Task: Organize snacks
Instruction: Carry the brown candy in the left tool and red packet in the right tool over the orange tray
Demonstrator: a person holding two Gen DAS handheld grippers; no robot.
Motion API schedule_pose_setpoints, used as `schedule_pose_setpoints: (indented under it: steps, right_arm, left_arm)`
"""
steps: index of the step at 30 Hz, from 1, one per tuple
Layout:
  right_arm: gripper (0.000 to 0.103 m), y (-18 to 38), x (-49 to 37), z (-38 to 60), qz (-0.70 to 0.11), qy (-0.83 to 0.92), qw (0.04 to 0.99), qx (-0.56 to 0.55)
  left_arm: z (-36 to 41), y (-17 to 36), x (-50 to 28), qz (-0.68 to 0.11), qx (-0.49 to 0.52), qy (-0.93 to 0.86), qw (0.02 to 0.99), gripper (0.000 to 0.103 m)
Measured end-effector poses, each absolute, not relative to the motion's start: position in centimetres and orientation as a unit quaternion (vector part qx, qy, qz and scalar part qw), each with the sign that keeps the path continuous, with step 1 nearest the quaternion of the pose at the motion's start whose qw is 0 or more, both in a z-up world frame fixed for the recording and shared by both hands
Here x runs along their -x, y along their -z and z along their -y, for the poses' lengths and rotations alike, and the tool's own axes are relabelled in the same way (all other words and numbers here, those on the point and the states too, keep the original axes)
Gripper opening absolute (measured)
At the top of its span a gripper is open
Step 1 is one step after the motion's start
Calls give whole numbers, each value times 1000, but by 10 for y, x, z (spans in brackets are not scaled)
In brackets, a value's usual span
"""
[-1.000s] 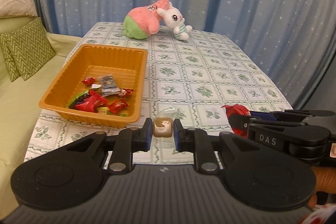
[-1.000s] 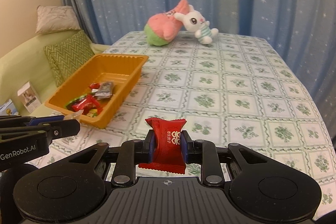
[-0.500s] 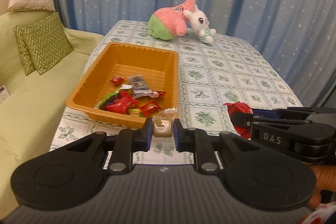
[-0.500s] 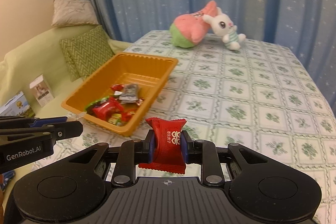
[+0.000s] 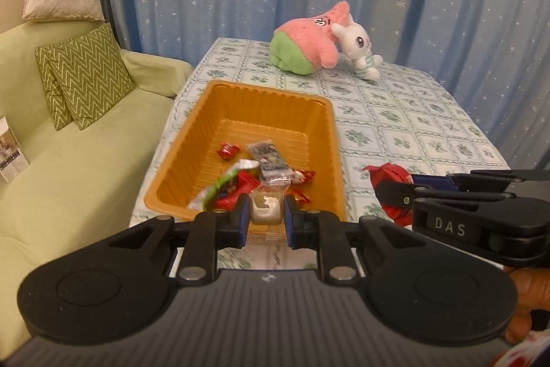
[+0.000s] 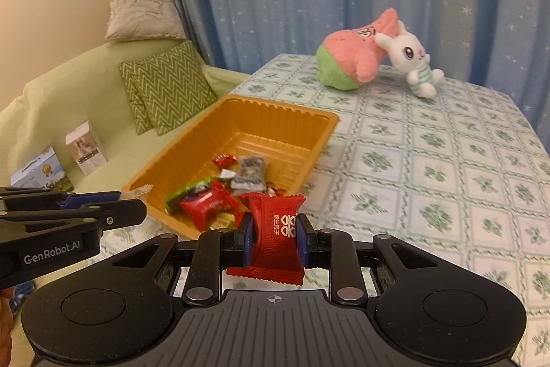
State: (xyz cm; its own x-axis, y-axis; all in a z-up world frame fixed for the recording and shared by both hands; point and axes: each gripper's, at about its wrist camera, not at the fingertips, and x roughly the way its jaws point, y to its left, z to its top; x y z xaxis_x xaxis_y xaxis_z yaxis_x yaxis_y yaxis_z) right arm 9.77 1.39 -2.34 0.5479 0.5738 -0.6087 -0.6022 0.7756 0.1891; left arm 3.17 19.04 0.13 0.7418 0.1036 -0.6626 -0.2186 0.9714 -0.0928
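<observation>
The orange tray [image 5: 330,140] was kept at the counter's [image 6: 447,160] sofa-side edge as the collecting place, several wrapped snacks [image 6: 206,205] already inside. A clear-wrapped beige candy [image 5: 266,210] was pinched narrowly in the left gripper [image 5: 266,222] just before the tray's near rim. A red packet [image 6: 276,226] was clamped in the right gripper [image 6: 275,239] beside that rim, presumably for dropping in.

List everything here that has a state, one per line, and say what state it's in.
Left gripper: shut on a clear-wrapped snack.
Right gripper: shut on a red snack packet.
Orange tray: open, partly filled with snacks.
Pink plush: lying tipped.
White bunny: leaning on it.
</observation>
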Motion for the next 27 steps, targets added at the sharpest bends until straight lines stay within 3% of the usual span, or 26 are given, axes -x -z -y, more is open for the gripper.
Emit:
schedule_pose_setpoints:
  steps: [27]
  right_arm:
    - [26,49,-168,-69,-370,-335,867,5]
  left_arm:
    - [-252,45,-125,-386,69,-81,916,19]
